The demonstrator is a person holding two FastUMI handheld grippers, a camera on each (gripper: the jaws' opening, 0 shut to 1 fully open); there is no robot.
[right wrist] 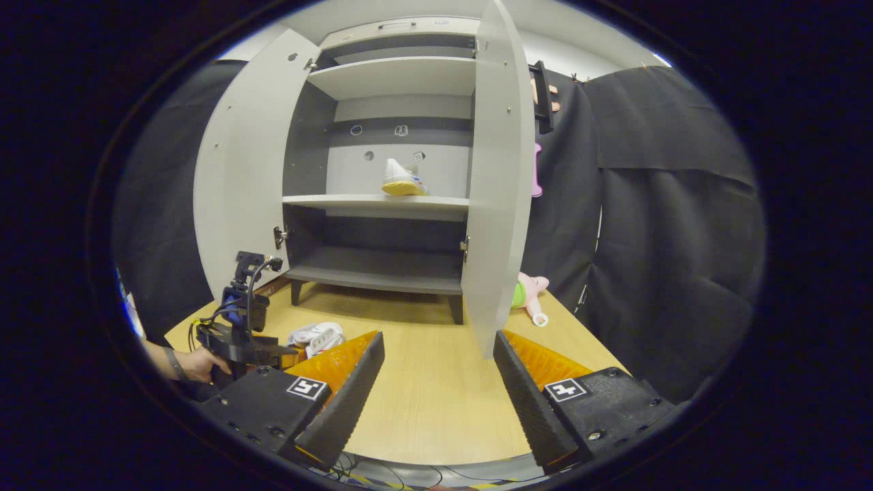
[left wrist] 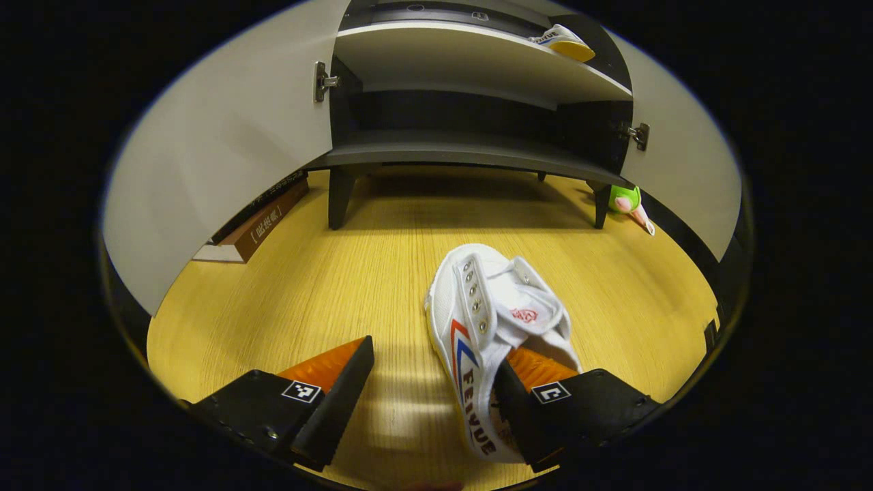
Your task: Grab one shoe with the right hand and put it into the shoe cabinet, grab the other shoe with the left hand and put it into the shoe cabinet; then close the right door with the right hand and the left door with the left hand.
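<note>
The shoe cabinet [right wrist: 395, 170] stands on the wooden bench [right wrist: 436, 402] with both doors swung wide, and everything else is placed against it. In the left gripper view, the left hand-held gripper [left wrist: 433, 395] is spread wide in front of the cabinet, low over the bench; a white shoe [left wrist: 491, 320] lies on its side on the bench before the cabinet, its heel end running under and behind the gripper's right finger, so that part is hidden and it cannot be told whether the finger touches it. The left finger stands well apart from the shoe. A second shoe [left wrist: 565, 41] sits on the cabinet's middle shelf, cut off by the cabinet's dark side wall; in the right gripper view it shows small at the middle of that shelf, toe detail too small to read. In the right gripper view, the right hand-held gripper [right wrist: 440, 389] is also spread open and empty, farther back from the cabinet, facing the edge of the right door [right wrist: 501, 191]. The left door [right wrist: 239, 170] hides the booth wall behind it. A book [left wrist: 256, 225] lies beside the cabinet's left leg, partly covered by the left door, and a plush toy [right wrist: 528, 293] lies by the cabinet's right leg, half hidden behind the right door. A hand [right wrist: 198, 365] grips the other gripper near the bench's edge.
</note>
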